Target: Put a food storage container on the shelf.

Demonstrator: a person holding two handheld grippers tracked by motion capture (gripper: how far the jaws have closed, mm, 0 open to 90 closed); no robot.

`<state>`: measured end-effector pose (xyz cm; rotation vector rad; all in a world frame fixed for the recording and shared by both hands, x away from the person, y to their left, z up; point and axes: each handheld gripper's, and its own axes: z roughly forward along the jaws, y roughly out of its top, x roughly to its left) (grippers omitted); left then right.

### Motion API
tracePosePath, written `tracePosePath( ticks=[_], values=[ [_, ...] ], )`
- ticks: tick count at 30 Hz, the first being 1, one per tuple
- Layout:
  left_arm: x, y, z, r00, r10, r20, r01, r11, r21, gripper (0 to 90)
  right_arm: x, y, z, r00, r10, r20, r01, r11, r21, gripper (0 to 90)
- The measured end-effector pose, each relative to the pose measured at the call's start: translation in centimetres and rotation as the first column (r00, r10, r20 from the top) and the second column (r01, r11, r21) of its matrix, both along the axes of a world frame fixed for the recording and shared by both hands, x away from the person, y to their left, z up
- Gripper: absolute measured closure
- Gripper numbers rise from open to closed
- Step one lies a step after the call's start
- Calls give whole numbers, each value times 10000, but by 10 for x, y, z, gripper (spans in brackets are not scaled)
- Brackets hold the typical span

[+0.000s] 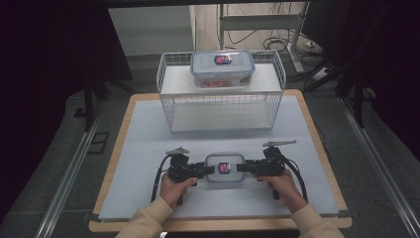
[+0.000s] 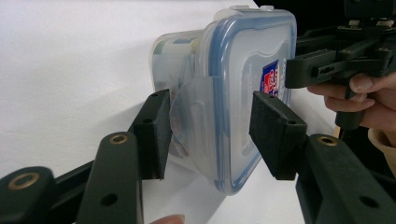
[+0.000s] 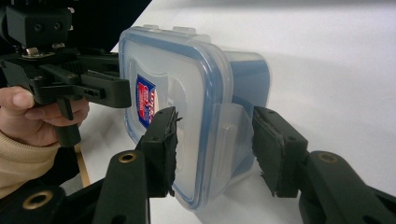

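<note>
— Box (image 1: 225, 168) where?
— On the table (image 1: 148, 163), between both grippers.
— Fingers?
— Left gripper (image 1: 209, 169) clamped on the box's left end clip, right gripper (image 1: 241, 167) clamped on its right.

High view looks down; both gripper views closely share the container (image 1: 225, 168).

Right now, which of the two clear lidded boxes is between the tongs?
The smaller box near the table's front edge; the larger one sits on the wire rack behind.
</note>
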<state>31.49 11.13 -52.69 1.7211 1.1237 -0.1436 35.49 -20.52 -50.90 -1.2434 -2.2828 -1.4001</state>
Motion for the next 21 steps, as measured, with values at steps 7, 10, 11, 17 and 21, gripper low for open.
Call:
tracePosePath(
  ticks=[7,10,11,17,21],
  values=[
    [0,1,0,10000,4,43,-4,10000,-17,504,-1,0,0,10000,-33,91,32,10000,21,512],
    [0,1,1,10000,26,32,-25,9999,-125,508,-1,0,1,10000,-53,84,53,10000,51,512],
    [0,2,1,10000,17,32,-17,9999,-135,509,-1,0,1,9999,-65,101,64,10000,70,511],
    [-1,1,3,9999,-15,147,16,9999,-117,510,-2,0,3,9997,-61,216,59,10000,79,512],
    [-1,1,4,9997,2,239,0,10000,-73,510,-2,0,4,9994,-45,333,43,10000,86,511]
  ],
)
